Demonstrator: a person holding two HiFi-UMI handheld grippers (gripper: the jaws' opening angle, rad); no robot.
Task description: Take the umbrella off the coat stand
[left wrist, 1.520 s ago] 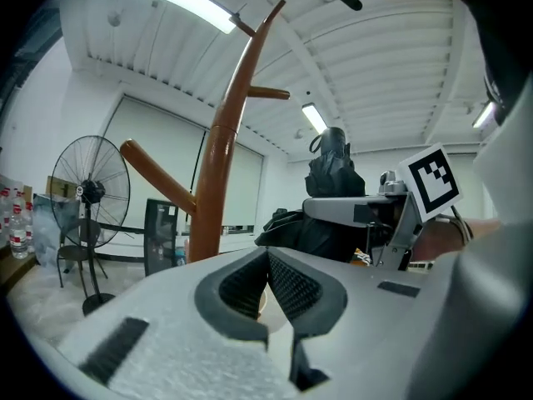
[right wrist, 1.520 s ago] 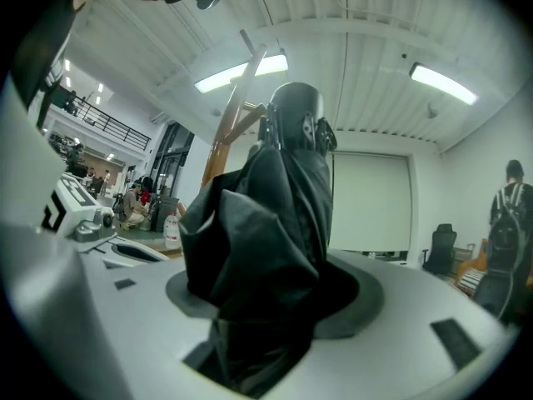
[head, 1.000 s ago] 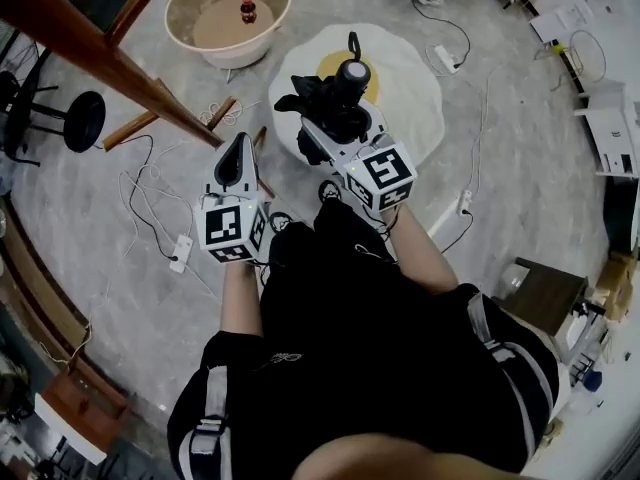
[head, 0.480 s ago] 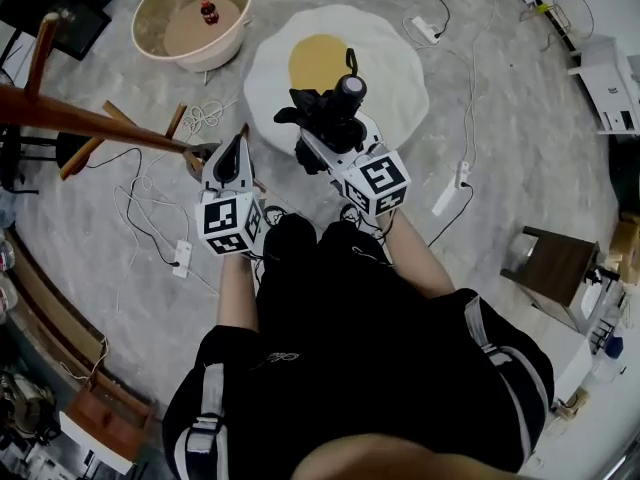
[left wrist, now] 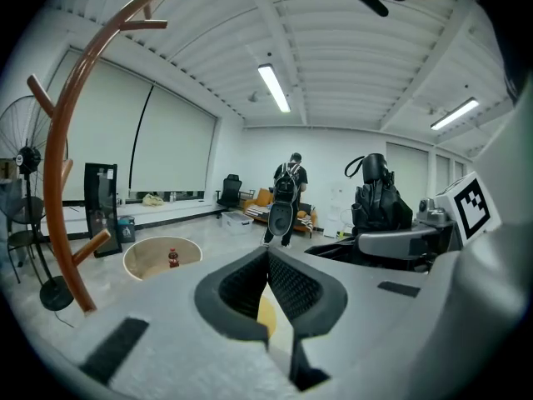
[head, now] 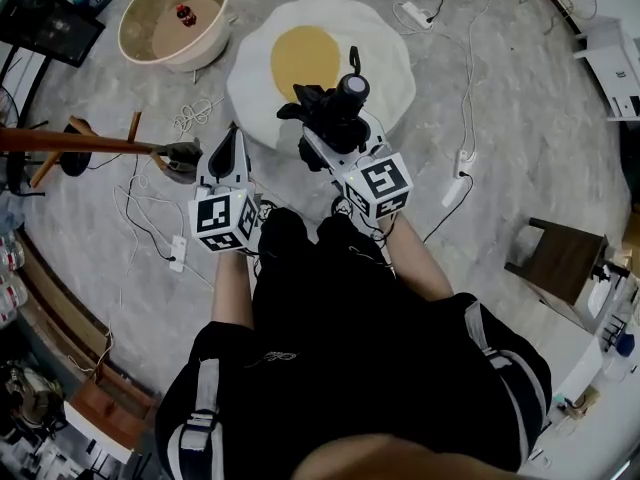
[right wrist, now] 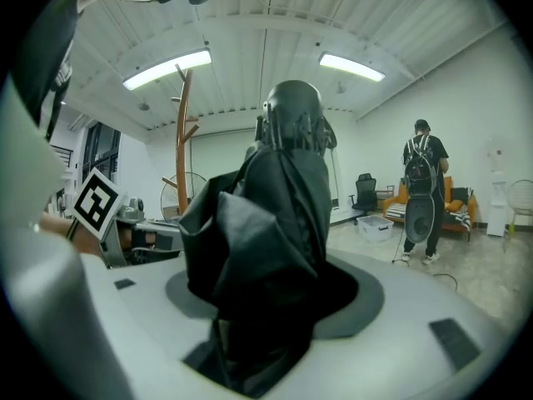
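- The right gripper (head: 335, 133) has its jaws partly open and clamped on the folded black umbrella (head: 342, 100). In the right gripper view the fabric fills the gap between them.
- The umbrella stands roughly upright in that grip, with its round end and strap loop uppermost. In the head view it is at 12 o'clock from the person's body.
- The left gripper (left wrist: 268, 258) is empty, and its jaw tips meet with nothing between them.
- In the head view the two grippers are side by side, the left at 11 o'clock and the right at 1 o'clock. They are near each other but apart.
- The wooden coat stand (head: 90, 144) is at 9 o'clock, well apart from the umbrella.
- A white rug (head: 395, 68) with a yellow centre lies on the floor at 12 o'clock, beyond the umbrella.
- A round bowl (head: 128, 43) at 11 o'clock holds a small bottle (head: 183, 13).
- A small dark table (head: 560, 258) stands at 3 o'clock.
- In the right gripper view a person (right wrist: 423, 186) wearing a backpack stands far across the room, at 3 o'clock.
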